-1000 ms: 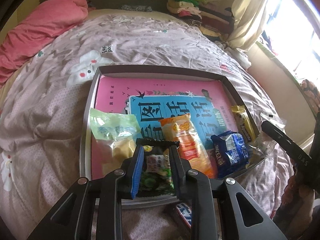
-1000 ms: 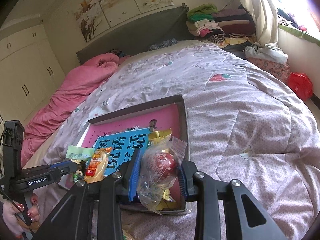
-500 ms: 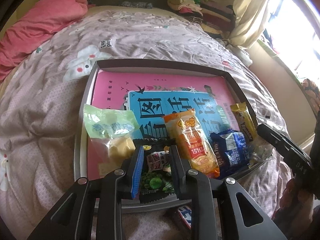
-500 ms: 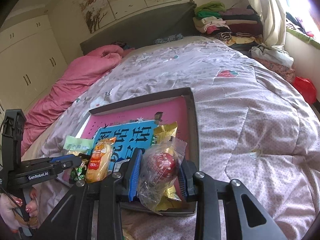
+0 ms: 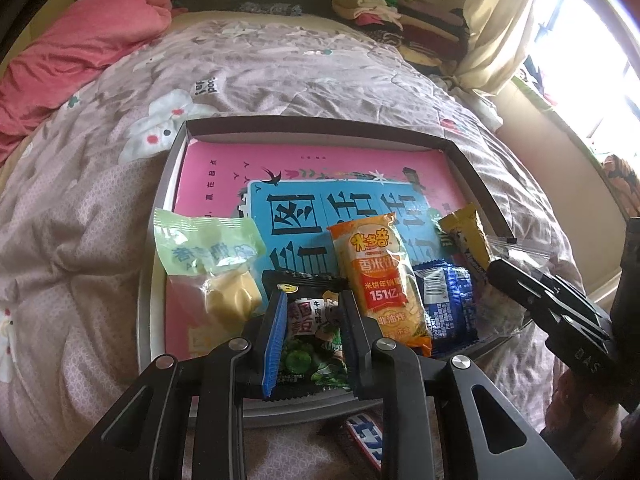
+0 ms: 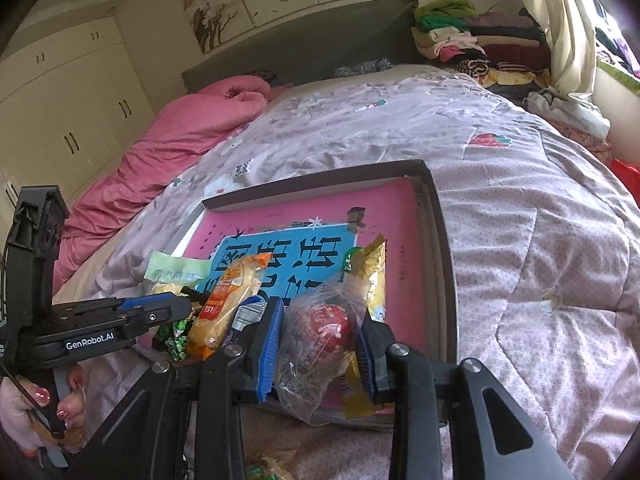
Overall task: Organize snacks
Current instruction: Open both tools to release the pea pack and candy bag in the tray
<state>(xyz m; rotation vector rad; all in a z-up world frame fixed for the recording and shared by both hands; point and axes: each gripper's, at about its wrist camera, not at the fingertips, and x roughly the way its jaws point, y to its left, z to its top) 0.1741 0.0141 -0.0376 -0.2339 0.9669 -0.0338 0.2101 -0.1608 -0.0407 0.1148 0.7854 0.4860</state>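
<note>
My left tool [image 5: 310, 338] grips a green pea packet [image 5: 310, 344]; my right tool [image 6: 318, 344] grips a clear bag holding a red snack [image 6: 324, 326], both over the tray [image 5: 320, 128]. Next: release neatly in line.

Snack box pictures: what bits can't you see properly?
- Left wrist view: green pea packet, sides covered by the left gripper.
- Left wrist view: blue-and-white packet on the quilt, mostly behind the gripper.
- Right wrist view: red snack, blurred by its clear bag.
</note>
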